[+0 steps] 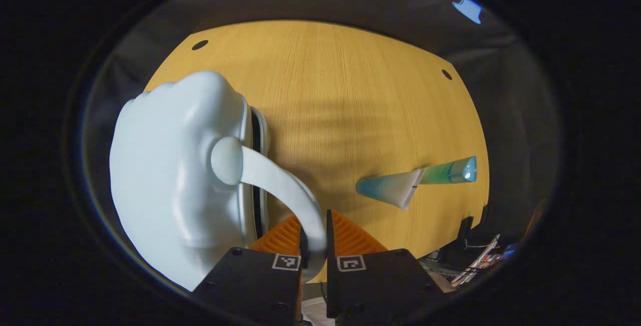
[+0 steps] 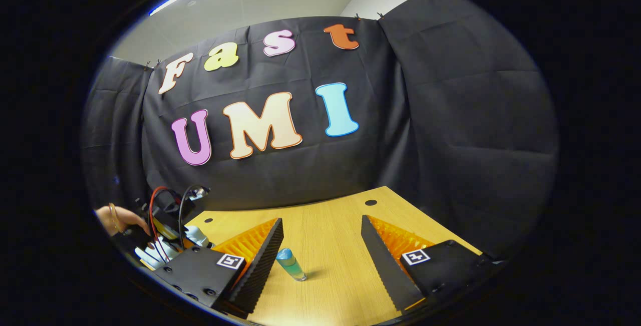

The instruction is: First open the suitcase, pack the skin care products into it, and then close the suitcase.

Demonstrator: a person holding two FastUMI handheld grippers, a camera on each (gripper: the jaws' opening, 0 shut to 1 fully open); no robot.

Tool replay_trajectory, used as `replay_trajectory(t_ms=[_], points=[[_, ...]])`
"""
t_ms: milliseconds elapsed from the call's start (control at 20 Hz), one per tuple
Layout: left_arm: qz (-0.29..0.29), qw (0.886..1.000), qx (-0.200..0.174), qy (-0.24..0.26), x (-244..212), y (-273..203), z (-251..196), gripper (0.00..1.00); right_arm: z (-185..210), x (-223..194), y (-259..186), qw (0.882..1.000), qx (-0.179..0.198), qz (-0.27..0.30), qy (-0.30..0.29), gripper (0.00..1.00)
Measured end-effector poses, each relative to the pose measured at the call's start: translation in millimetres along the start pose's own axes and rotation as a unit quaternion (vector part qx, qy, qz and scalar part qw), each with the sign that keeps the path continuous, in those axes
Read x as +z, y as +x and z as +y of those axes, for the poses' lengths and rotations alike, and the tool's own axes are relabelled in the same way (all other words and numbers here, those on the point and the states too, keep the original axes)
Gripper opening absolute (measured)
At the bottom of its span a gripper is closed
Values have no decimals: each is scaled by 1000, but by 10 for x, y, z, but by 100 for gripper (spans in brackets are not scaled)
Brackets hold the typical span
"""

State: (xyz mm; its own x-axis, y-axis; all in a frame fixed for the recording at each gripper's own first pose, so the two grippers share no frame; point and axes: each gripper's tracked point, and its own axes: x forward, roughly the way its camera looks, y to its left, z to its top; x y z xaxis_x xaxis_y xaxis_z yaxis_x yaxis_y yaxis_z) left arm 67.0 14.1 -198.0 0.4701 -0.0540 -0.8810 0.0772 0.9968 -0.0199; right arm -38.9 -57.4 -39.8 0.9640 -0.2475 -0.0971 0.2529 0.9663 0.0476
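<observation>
A pale blue hard-shell suitcase stands on the wooden table at the left of the left gripper view. Its curved handle runs down between the fingers of my left gripper, which is shut on it. A dark seam shows between the two shells. To the right lie what look like two skin care tubes end to end: a blue one with a white crimp and a green one with a blue cap. My right gripper hovers open above the table, with the blue-capped tube lying beyond its left finger.
The table's far edge meets the black cloth wall. Small dark holes mark the table's corners. At the left of the right gripper view, a hand holds the other gripper, with red and black cables.
</observation>
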Motion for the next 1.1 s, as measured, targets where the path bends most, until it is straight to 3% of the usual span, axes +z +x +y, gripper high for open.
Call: replay_trajectory(t_ms=[300, 550, 650, 900, 1100], points=[[-61, 998, -12, -11, 399, -794, 157, 12, 137, -120, -8, 999, 24, 11, 19, 98], [-109, 982, -92, -124, 624, -1243, 372, 9, 263, -181, 22, 998, 47, 23, 30, 98], [-134, 975, -103, -146, 703, -1401, 491, 10, 294, -198, 38, 998, 52, 26, 25, 98], [-186, 966, -73, -166, 870, -1879, 1140, 10, 380, -115, 36, 998, 58, 20, 15, 98], [-215, 960, -18, -181, 890, -2264, 1859, 10, 391, -127, 32, 998, 58, 19, 11, 98]])
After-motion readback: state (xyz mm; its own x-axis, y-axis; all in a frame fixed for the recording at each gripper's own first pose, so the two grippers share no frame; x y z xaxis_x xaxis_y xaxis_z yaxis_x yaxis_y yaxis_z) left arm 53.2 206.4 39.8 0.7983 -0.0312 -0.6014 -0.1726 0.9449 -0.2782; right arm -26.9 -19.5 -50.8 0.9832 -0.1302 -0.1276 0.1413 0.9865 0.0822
